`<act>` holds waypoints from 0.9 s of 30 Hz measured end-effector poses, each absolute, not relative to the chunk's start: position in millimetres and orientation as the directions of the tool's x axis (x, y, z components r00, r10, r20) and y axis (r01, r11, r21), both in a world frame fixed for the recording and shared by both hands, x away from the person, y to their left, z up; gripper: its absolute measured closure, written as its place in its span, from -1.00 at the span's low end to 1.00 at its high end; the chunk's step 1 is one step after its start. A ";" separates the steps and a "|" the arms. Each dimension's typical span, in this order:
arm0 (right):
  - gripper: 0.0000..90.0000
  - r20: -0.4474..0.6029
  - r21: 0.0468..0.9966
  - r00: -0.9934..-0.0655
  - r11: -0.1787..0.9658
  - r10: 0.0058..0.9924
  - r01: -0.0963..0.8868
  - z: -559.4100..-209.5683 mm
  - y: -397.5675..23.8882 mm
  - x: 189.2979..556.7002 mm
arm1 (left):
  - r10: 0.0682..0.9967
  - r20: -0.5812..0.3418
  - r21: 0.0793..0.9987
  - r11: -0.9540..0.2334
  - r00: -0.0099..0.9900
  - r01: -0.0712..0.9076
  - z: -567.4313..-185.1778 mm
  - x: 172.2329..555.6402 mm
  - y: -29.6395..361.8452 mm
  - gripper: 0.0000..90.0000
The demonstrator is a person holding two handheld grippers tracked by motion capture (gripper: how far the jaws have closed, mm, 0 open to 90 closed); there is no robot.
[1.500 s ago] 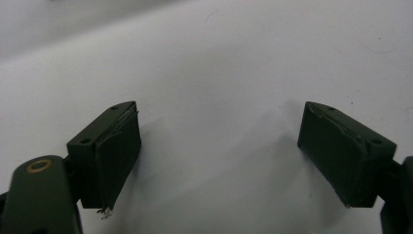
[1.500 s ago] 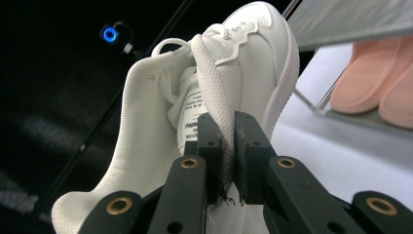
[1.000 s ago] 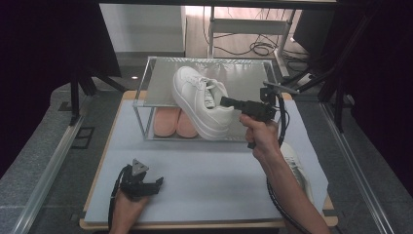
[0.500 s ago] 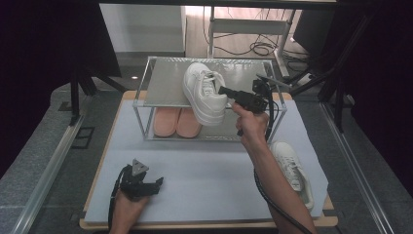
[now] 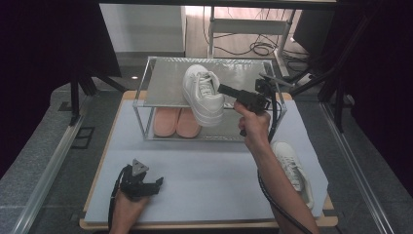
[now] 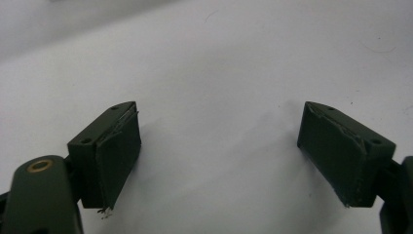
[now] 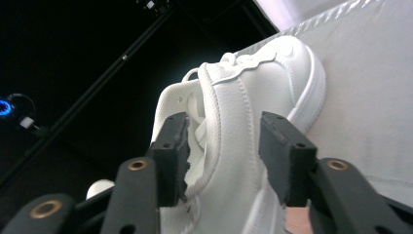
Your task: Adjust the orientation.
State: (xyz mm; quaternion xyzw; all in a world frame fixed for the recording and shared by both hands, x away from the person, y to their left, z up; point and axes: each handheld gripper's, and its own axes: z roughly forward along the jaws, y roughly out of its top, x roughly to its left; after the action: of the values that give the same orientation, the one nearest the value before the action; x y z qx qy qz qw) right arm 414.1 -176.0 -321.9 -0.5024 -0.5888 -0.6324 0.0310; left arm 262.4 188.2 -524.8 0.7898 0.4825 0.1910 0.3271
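Observation:
A white sneaker [image 5: 202,95] lies on the top shelf of a metal rack [image 5: 160,83], and its near end hangs over the shelf's front edge. My right gripper [image 5: 220,88] reaches in from the right at the shoe's opening. Its jaws have just been opening. In the right gripper view the sneaker's [image 7: 253,97] padded side wall stands between the jaws of the right gripper [image 7: 224,156], with a gap at the outer pad. My left gripper [image 5: 157,182] rests open on the white mat at the front left. Between the jaws of the left gripper [image 6: 219,146] there is only mat.
A second white sneaker [image 5: 290,165] lies on the mat at the right, beside the right forearm. Two pink insoles [image 5: 176,122] lie under the rack's shelf. Dark stands and cables surround the table [image 5: 97,195].
The right hand carried the sneaker up and back onto the top shelf. Its jaws, shut on the shoe earlier, now stand apart. The left gripper has not moved.

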 end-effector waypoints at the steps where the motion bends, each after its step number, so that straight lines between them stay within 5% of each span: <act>1: 0.17 0.672 0.714 -0.493 -0.305 0.552 0.631 -321.9 -176.0 414.1 | 0.887 -0.014 0.701 -0.320 0.461 0.637 -524.8 262.4 188.2 -0.64; 9: -0.02 0.588 0.792 -0.564 -0.272 0.580 0.547 -316.2 -196.1 399.7 | 0.887 -0.013 0.701 -0.321 0.462 0.637 -524.8 262.4 188.2 -0.64; 19: -0.24 0.539 0.837 -0.677 -0.228 0.501 0.498 -327.0 -208.7 374.8 | 0.887 -0.013 0.700 -0.322 0.462 0.638 -524.7 262.4 188.1 -0.64; 27: 0.24 0.395 0.904 -0.754 -0.078 0.524 0.420 -338.1 -197.0 344.5 | 0.887 -0.012 0.700 -0.322 0.462 0.637 -524.7 262.3 188.1 -0.64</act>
State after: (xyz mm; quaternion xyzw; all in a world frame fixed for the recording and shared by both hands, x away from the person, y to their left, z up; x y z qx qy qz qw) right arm 344.5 -197.0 -338.1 -0.3482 -0.6778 -0.6463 -0.0404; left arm 262.3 188.1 -524.7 0.7903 0.4821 0.1913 0.3263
